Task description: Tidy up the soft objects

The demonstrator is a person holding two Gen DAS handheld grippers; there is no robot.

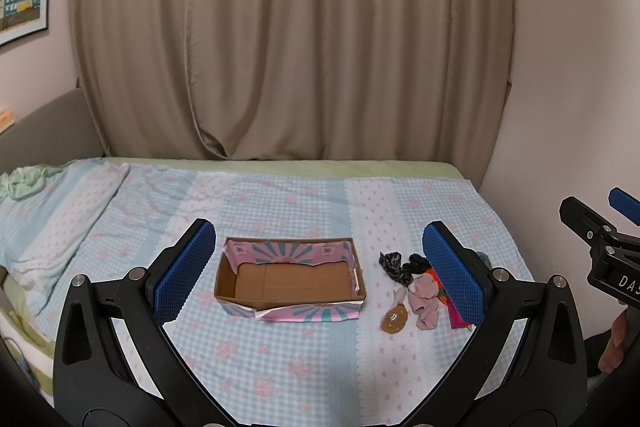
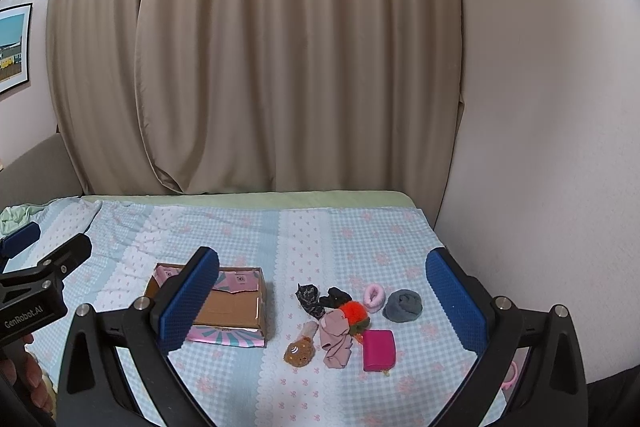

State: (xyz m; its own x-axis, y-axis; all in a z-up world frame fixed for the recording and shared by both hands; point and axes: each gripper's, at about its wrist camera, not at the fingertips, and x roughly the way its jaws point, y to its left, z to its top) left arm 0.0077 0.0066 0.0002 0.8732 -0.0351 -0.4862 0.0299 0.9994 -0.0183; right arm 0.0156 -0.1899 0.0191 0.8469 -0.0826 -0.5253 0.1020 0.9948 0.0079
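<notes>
An open cardboard box (image 1: pixel 290 283) with pink patterned sides sits on the bed; it also shows in the right wrist view (image 2: pixel 236 311). Right of it lies a pile of soft things: a brown plush (image 2: pixel 299 351), a dusty pink cloth (image 2: pixel 336 341), an orange pompom (image 2: pixel 354 310), a dark patterned scrunchie (image 2: pixel 309 298), a pink scrunchie (image 2: pixel 374 297), a grey rolled sock (image 2: pixel 403 305) and a magenta pouch (image 2: pixel 378 350). My left gripper (image 1: pixel 320 271) is open and empty above the box. My right gripper (image 2: pixel 322 303) is open and empty above the pile.
The bed has a blue checked sheet (image 1: pixel 280 355). Beige curtains (image 1: pixel 320 47) hang behind it. A wall (image 2: pixel 540 147) bounds the right side. A green cloth (image 1: pixel 24 181) lies at the far left. A pink object (image 2: pixel 512 375) sits at the bed's right edge.
</notes>
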